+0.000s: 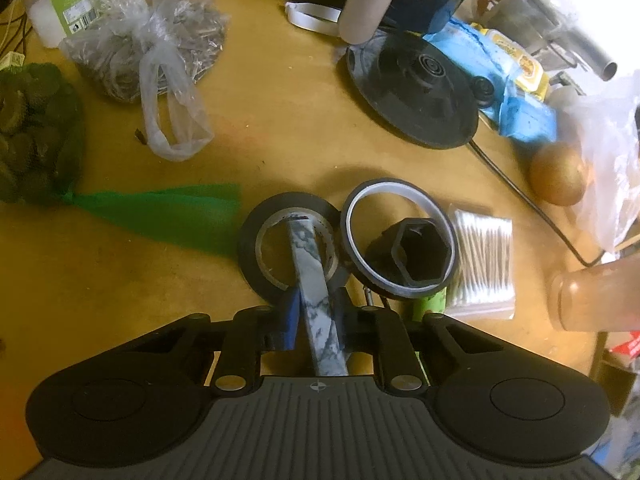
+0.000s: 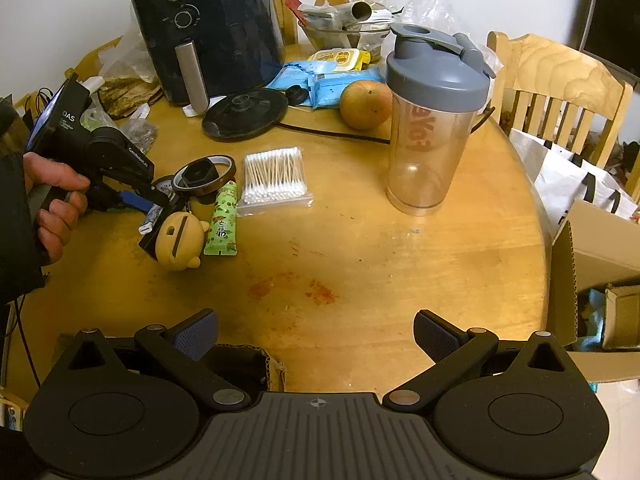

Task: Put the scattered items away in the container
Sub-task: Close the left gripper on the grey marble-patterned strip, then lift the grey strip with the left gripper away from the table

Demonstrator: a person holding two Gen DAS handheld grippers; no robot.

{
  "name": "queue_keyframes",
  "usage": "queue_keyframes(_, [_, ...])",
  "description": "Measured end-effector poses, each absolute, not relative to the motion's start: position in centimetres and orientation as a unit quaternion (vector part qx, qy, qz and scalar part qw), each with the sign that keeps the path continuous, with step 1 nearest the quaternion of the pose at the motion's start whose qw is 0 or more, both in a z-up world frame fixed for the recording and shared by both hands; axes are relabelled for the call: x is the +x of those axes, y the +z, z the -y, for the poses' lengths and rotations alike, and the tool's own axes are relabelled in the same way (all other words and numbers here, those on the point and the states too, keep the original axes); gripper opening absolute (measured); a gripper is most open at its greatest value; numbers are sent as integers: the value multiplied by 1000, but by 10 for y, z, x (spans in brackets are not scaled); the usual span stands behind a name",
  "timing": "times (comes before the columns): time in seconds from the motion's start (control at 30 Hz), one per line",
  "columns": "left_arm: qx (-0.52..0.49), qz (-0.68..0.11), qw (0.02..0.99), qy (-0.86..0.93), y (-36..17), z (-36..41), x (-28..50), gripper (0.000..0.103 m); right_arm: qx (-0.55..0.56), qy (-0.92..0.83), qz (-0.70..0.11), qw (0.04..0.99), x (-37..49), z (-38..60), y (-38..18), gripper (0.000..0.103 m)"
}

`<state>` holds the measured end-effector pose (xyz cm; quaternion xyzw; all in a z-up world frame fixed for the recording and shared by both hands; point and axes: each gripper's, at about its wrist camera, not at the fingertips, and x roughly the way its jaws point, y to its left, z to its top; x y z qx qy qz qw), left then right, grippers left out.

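Your left gripper [image 1: 316, 312] is clamped on that marbled stick [image 1: 316, 292], its tip sitting inside the black tape roll [image 1: 256, 248], so lifting carelessly could drag the roll along, while your right gripper [image 2: 316, 340] hangs wide open holding nothing.

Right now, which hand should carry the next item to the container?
Left. The left gripper is shut on the marbled stick beside the tape rolls. The right gripper is open and holds nothing, over bare table.

Round wooden table [image 2: 360, 264], wooden chair [image 2: 556, 80], white wall [image 2: 80, 4].
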<state>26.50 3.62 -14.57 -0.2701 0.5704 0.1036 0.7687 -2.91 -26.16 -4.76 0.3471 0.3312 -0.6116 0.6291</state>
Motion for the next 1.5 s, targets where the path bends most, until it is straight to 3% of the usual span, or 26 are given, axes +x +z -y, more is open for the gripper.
queue_keyframes(0.97, [-153, -480, 862, 62, -67, -1, 177, 16, 345, -586, -332, 654, -39, 249, -42, 103])
queue_keyframes(1.5, [-153, -435, 886, 57, -28, 20, 125, 16, 321, -564, -347, 676, -36, 254, -39, 103])
